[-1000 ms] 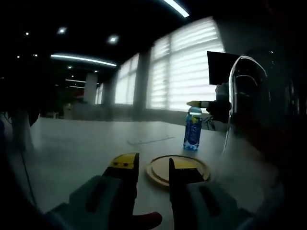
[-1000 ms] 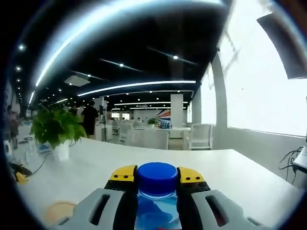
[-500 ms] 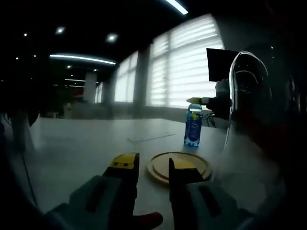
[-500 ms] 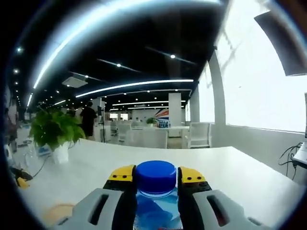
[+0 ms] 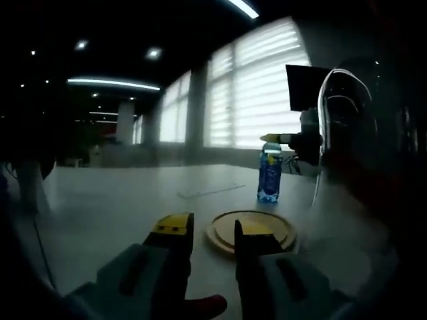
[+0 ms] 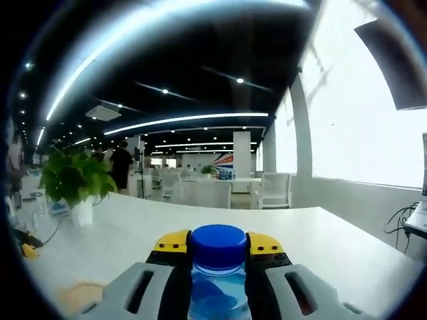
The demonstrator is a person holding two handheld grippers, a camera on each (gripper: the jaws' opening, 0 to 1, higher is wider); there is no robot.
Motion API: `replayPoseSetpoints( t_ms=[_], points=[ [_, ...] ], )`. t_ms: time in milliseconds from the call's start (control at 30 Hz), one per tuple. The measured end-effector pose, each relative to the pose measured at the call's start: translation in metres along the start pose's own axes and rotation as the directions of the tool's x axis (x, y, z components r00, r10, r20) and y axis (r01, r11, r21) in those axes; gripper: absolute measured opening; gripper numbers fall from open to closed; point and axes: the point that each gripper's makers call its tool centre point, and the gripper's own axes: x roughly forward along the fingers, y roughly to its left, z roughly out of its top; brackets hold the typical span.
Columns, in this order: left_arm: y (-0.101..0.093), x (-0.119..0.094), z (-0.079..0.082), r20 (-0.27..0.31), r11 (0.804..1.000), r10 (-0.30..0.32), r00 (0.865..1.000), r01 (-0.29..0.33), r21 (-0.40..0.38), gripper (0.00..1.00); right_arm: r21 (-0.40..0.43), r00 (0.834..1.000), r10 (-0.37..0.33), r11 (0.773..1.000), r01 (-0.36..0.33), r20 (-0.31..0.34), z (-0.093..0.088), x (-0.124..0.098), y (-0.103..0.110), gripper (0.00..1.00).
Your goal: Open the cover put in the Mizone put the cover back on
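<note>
Open-plan office around me: ceiling light strips, bright blinds along the windows, and a long white table (image 5: 113, 200) under both tools. In the right gripper view a potted plant (image 6: 73, 183) sits at about 9 o'clock on the tabletop, and a person stands far back near it.

My right gripper (image 6: 219, 245) is clenched around the neck of the Mizone bottle (image 6: 219, 297), yellow-tipped jaws pressing either side just under the blue cap (image 6: 218, 245), which is screwed on. From the left gripper view, that same bottle shows at about 1 o'clock, upright and seemingly just above or on the table, with the right tool on its top.

My left gripper (image 5: 211, 233) is released, jaws apart with nothing between them, hovering over the near table. Just beyond its tips, at 12 to 1 o'clock, lies a round wooden cover (image 5: 250, 231), flat on the surface. I cannot make out the container it belongs to.

I judge the risks as these: the grip is high on the neck, so the bottle could swing or slip as I carry it. The left jaws must take a thin flat disc; a shallow bite could skid it across the table or drop it.
</note>
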Motion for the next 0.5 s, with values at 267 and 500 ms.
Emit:
replayPoseSetpoints(
  t_ms=[267, 500],
  points=[
    [-0.0009, 0.0002, 0.0004, 0.002, 1.0, 0.0, 1.0, 0.0, -0.002, 0.18, 0.011, 1.0, -0.007, 1.0, 0.007, 0.008, 0.0008, 0.0021, -0.0018, 0.23],
    [-0.0007, 0.0011, -0.0016, -0.005, 1.0, -0.002, 1.0, 0.002, -0.003, 0.18, 0.02, 1.0, -0.005, 1.0, 0.005, -0.005, 0.0015, 0.0015, -0.0017, 0.23]
  ],
)
